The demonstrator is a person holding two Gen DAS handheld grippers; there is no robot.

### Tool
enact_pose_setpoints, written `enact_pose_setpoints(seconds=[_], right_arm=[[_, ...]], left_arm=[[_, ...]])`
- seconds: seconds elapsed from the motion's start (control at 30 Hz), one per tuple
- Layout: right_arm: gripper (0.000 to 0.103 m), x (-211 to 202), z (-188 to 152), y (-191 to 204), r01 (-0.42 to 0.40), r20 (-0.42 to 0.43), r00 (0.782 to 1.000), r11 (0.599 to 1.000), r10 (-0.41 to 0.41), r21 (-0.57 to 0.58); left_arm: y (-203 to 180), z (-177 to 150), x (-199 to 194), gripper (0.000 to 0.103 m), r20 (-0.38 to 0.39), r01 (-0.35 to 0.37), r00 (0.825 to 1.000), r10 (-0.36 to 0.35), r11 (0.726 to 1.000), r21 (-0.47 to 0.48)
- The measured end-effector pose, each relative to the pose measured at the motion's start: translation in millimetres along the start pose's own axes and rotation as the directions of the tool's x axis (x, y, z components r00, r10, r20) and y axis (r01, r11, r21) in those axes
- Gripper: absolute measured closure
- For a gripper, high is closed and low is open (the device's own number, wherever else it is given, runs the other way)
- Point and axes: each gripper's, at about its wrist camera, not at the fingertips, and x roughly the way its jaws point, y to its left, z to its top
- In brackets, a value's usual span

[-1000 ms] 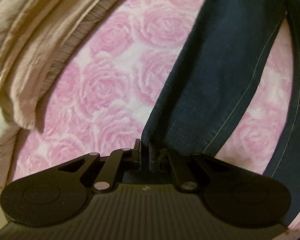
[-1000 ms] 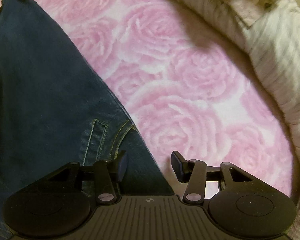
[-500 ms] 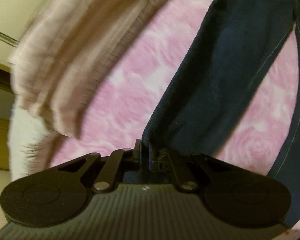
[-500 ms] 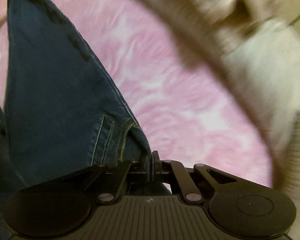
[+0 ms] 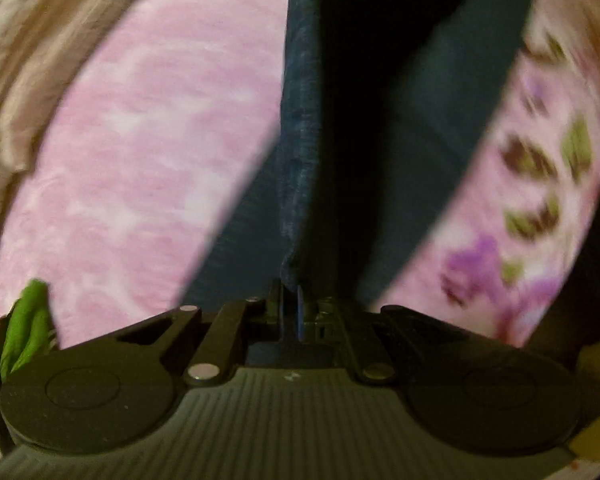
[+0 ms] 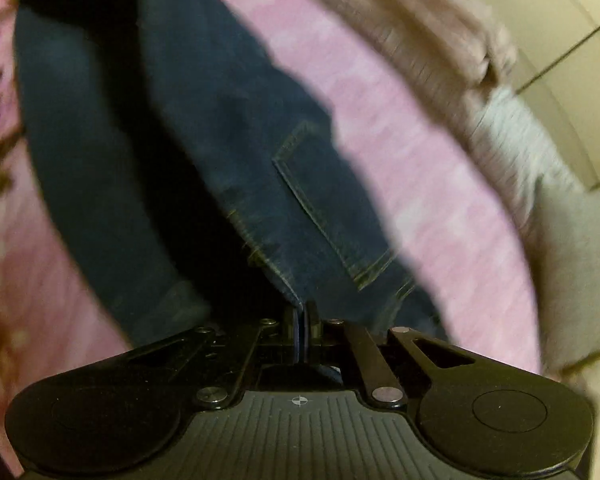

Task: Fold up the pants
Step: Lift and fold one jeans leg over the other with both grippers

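Dark blue jeans (image 5: 340,120) hang lifted above a pink rose-print bedspread (image 5: 148,152). My left gripper (image 5: 290,300) is shut on the hem end of one leg, which folds over on itself in front of the camera. In the right wrist view the jeans (image 6: 228,152) show a back pocket with yellow stitching. My right gripper (image 6: 303,320) is shut on the waistband edge beside that pocket. Both views are blurred by motion.
A beige crumpled blanket (image 5: 32,52) lies along the bed's edge, seen also as the blanket (image 6: 432,28) at upper right. A grey-white pillow (image 6: 560,208) sits beside it. A green object (image 5: 26,320) shows low on the left. Floral-print bedding (image 5: 540,184) lies to the right.
My right gripper closed on the waistband and both grippers swept sideways, lifting the jeans so the cloth now doubles over. The bed's edge and floral bedding came into view.
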Motion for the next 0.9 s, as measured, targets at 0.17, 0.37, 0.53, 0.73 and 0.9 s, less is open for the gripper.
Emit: enact_pose_setpoints(seconds=[0.17, 0.37, 0.53, 0.73, 0.9], right_arm=[[0.1, 2.5, 0.6, 12.1, 0.066, -0.038, 0.997, 0.988, -0.061, 0.141], [0.075, -14.8, 2.5, 9.8, 0.125, -0.122, 0.988, 0.952, -0.094, 0.28], [0.064, -5.8, -0.2, 24.9, 0.201, -0.112, 0.973, 0.979, -0.201, -0.012], [0.097, 31.8, -15.5, 21.3, 0.183, -0.129, 0.967, 0.949, -0.222, -0.258], [0.1, -30.7, -15.9, -1.6, 0.325, -0.016, 0.942, 0.924, -0.335, -0.2]], left_arm=[[-24.4, -13.1, 13.8, 0.099, 0.044, -0.072, 0.997, 0.069, 0.994, 0.085], [-13.3, -15.0, 0.3, 0.099, 0.088, -0.13, 0.989, 0.118, 0.982, 0.137], [-2.5, -11.9, -2.1, 0.099, 0.093, -0.164, 0.984, 0.152, 0.975, 0.152], [-0.4, -7.9, -4.2, 0.099, 0.092, -0.242, 0.969, 0.229, 0.953, 0.179], [0.0, -15.5, -49.9, 0.099, 0.121, -0.356, 0.932, 0.342, 0.927, 0.12]])
